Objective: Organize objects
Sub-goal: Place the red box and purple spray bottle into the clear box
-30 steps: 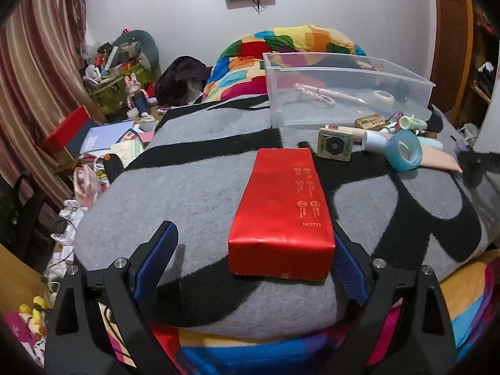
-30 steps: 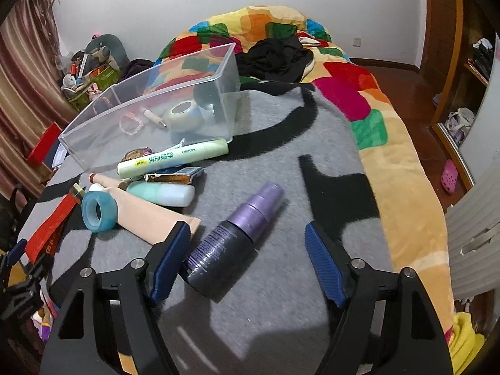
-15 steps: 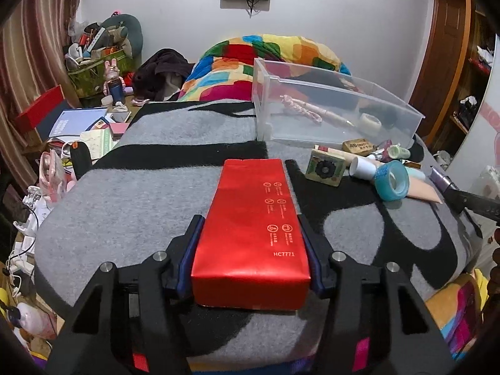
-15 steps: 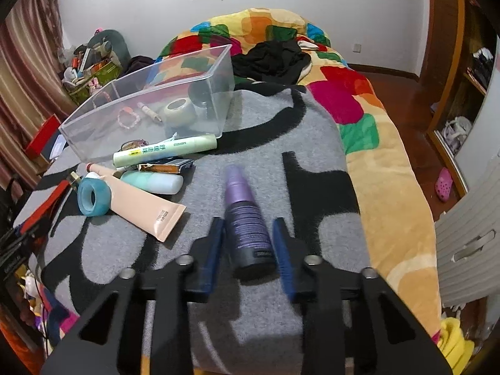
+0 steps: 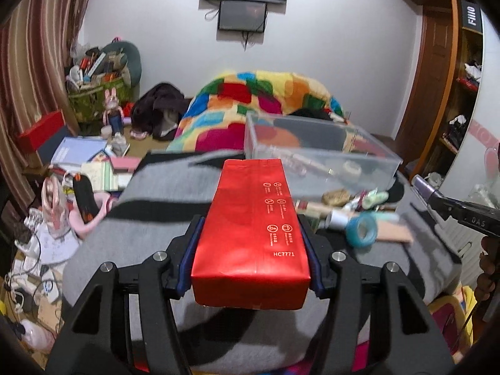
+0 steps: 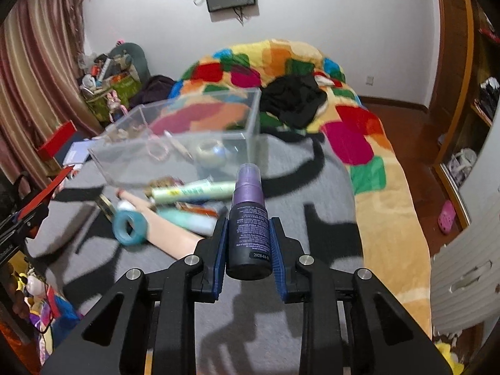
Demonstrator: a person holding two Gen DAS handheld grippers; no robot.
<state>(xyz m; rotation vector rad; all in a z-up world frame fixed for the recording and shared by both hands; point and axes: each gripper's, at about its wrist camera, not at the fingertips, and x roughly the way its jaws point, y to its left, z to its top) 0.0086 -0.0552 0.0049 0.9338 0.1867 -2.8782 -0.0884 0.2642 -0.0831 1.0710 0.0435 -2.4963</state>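
left tongs (image 5: 250,243) clamped, right tongs (image 6: 249,243) clamped

The red box (image 5: 250,228) is a long glossy carton with small pale symbols and the code HC7771 printed along one side; it is clamped at its near end, lifted off the grey-and-black blanket (image 5: 150,225), long axis pointing away. The purple spray bottle (image 6: 249,218) has a dark body with fine print, a date label near its base and a lilac cap; it is also held clear of the blanket, cap pointing away toward the clear plastic bin (image 6: 250,115) on the bed.
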